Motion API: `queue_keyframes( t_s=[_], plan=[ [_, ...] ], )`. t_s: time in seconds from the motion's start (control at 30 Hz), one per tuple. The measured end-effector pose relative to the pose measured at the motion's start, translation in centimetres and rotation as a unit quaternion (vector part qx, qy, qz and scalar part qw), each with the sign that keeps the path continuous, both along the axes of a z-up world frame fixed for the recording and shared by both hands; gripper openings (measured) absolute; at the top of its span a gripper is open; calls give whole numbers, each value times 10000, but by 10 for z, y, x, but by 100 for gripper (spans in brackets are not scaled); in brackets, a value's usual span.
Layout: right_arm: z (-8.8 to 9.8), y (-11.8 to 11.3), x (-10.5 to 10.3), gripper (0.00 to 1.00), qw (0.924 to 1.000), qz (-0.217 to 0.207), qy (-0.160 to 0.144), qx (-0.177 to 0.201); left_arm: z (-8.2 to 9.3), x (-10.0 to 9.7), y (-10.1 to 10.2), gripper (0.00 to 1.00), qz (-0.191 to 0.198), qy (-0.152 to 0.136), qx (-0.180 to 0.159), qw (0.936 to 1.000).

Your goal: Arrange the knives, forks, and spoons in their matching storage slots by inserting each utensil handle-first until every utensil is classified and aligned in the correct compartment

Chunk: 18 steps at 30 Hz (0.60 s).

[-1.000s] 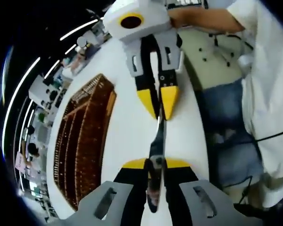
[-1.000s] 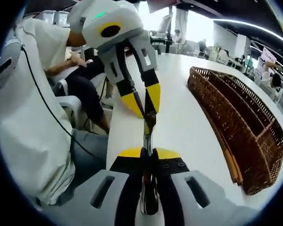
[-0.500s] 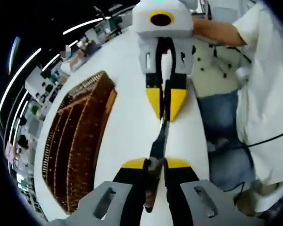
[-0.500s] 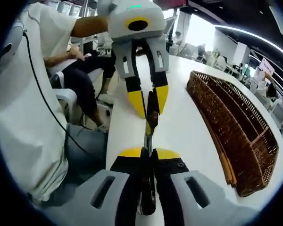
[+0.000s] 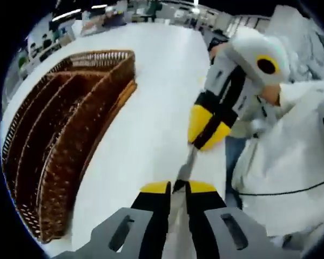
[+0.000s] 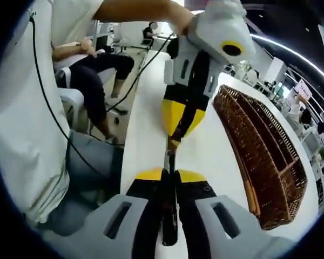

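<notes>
A slim metal utensil [image 5: 186,164] spans the gap between my two grippers above the white table [image 5: 151,81]; I cannot tell which kind it is. In the left gripper view my left gripper [image 5: 171,188] is shut on its near end, and my right gripper [image 5: 205,129] comes in from the upper right, shut on the far end. In the right gripper view the utensil [image 6: 170,154] runs down between the jaws of my right gripper [image 6: 170,174], and my left gripper [image 6: 181,120] clamps its tip. A brown wicker organiser [image 5: 70,129] with long slots lies to the left.
The wicker organiser [image 6: 259,156] lies along the right side of the table [image 6: 146,124] in the right gripper view. A person in a white shirt [image 5: 291,151] stands close to the table edge. A seated person and a white chair [image 6: 70,102] are beyond that edge.
Both hands have swung and rolled, so the opposite gripper now meets the utensil at a slant. The utensil stays clamped at both ends. The organiser sits closer in the left gripper view.
</notes>
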State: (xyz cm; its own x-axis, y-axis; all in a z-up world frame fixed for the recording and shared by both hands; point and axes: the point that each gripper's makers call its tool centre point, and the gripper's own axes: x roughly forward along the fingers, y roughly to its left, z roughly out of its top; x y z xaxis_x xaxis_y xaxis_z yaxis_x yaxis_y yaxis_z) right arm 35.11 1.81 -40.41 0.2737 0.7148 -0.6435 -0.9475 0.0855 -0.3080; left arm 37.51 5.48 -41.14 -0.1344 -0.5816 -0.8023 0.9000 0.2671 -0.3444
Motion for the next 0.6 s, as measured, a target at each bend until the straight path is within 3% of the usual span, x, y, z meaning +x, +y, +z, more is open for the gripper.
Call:
queue_keyframes(
  t_s=[0.07, 0.27, 0.5, 0.57, 0.6],
  plan=[
    [0, 0, 0, 7, 10000, -5, 1, 0, -1, -3, 1, 9, 35, 248, -12, 9997],
    [-1, 0, -1, 7, 10000, -14, 50, 28, -2, -26, -2, 9, -354, -606, -148, 9974],
    [-1, -1, 2, 7, 10000, 10, -6, -30, 1, -26, 0, 10, -458, -708, 23, 9964],
    [-1, -1, 2, 7, 10000, 3, -27, -75, 1, -19, 2, 10, -733, -1004, 139, 9922],
    [-2, 0, 1, 7, 9999, -1, -35, -104, 2, -19, 1, 9, -942, -1311, 185, 9867]
  ],
)
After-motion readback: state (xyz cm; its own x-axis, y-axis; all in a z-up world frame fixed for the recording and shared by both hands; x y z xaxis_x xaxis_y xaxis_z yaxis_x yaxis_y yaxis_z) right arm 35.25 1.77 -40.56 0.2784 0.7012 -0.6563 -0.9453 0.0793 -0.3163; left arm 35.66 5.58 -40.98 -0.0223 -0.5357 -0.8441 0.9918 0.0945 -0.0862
